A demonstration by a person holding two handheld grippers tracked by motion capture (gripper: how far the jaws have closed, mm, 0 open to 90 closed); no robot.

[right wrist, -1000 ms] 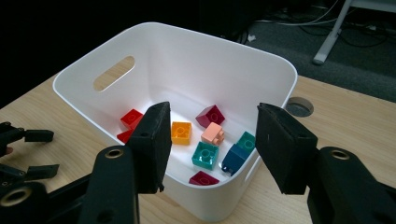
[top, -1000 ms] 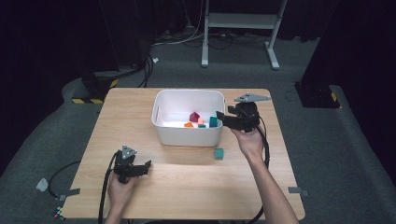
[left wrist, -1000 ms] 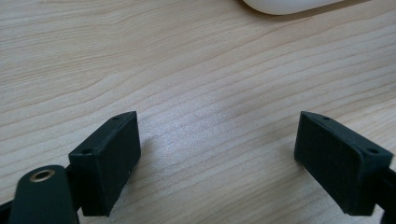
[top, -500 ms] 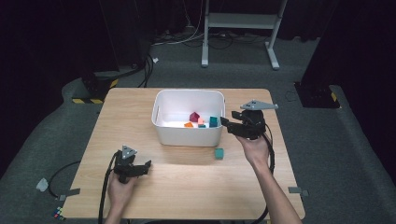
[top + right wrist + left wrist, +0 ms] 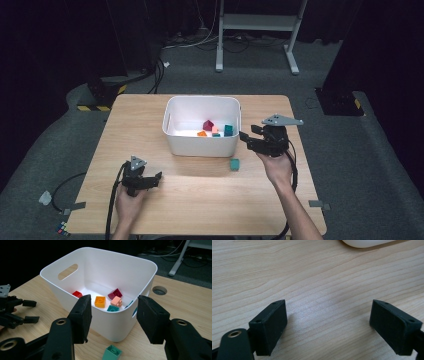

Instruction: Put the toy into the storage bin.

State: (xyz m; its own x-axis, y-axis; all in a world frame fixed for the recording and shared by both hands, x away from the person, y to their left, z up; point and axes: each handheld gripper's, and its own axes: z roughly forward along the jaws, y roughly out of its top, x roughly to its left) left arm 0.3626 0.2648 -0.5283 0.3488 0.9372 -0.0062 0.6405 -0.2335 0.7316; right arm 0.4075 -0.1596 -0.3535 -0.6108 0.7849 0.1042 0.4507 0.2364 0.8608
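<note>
Left hand-held gripper [image 5: 156, 177]: jaws wide apart, empty, low over the table [image 5: 210, 200] at 7 o'clock.
White bin [image 5: 201, 145]: table centre, blocks inside; the right gripper view adds a red block [image 5: 77, 294].
Teal block [image 5: 234, 164]: on the table, just beside the bin's front wall, 5 o'clock.
Right hand-held gripper [image 5: 245, 138]: jaws parted, empty, at the bin's right wall.
</note>
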